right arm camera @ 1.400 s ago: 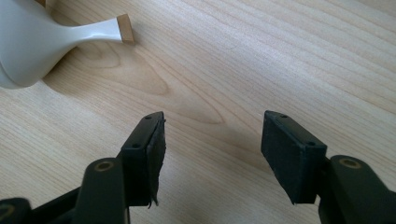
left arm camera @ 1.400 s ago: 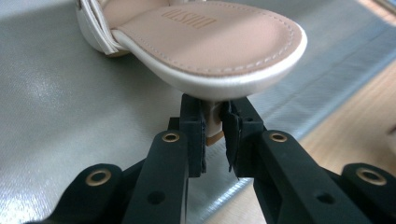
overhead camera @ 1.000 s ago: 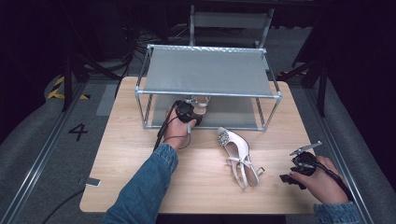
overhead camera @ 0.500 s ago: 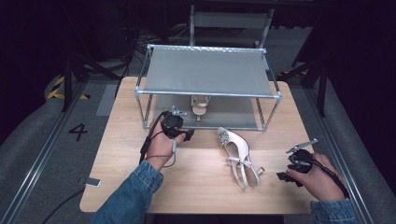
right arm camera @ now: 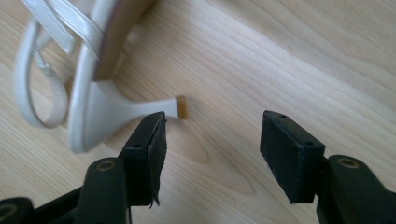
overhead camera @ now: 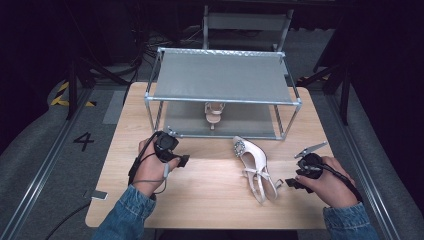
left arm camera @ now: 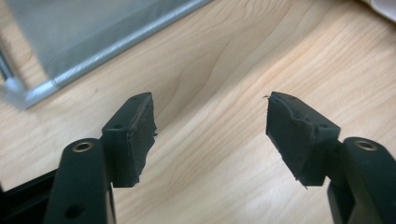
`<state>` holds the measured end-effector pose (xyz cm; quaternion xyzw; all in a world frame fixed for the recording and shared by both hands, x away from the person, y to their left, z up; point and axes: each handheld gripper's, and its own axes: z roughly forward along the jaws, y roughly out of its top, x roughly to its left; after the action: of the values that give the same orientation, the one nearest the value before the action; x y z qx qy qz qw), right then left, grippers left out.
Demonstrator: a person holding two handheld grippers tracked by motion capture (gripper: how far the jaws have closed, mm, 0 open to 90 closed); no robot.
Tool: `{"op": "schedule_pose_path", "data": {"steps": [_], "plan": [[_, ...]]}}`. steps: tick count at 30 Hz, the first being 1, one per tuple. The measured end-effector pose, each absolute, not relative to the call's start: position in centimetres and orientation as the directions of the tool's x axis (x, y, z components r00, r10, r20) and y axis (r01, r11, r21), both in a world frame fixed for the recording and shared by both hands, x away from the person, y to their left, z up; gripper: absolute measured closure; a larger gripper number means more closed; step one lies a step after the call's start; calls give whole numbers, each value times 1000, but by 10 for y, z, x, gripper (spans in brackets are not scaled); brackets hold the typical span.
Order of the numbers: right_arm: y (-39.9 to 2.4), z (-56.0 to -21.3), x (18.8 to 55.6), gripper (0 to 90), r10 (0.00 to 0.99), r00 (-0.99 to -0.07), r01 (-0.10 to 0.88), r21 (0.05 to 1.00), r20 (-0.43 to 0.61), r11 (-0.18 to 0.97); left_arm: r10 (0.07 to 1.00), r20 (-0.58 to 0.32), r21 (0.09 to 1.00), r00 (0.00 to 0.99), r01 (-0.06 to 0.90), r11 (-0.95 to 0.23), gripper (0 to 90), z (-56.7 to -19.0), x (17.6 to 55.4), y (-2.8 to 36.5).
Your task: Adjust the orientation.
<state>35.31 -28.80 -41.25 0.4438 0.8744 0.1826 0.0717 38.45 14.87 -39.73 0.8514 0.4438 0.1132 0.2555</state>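
A white heeled sandal (overhead camera: 213, 112) stands on the lower shelf of a metal rack (overhead camera: 222, 100). A second white sandal (overhead camera: 255, 167) (right arm camera: 93, 107) lies on its side on the wooden table in front of the rack. My left gripper (overhead camera: 182, 161) (left arm camera: 210, 105) hovers over bare wood near the rack's front left corner; its jaws have just been opening and nothing is between them. My right gripper (overhead camera: 287, 183) (right arm camera: 212, 121) stands open just right of the lying sandal. The sandal's heel tip (right arm camera: 181, 106) sits just beyond the left jaw, untouched.
The rack's grey top shelf (overhead camera: 222, 75) covers the back half of the table. A small grey flat object (overhead camera: 97, 194) lies at the table's near left edge. A chair (overhead camera: 245, 22) stands behind the rack. Bare wood lies between my two hands.
My left hand has drawn back from the rack's lower shelf toward the near left, leaving the sandal standing there, and its jaws have widened. My right gripper has edged left toward the lying sandal.
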Motion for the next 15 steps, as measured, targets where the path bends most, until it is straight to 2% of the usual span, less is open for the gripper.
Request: {"op": "schedule_pose_path", "data": {"steps": [9,15], "plan": [[-262,-399,356,420,743,-664,697,431,84,573,840,-18,503,543,731,-462,300,-404,375,174],[-245,-393,357,421,714,-697,662,448,73,601,860,-3,499,511,746,-441,298,-405,372,186]]}}
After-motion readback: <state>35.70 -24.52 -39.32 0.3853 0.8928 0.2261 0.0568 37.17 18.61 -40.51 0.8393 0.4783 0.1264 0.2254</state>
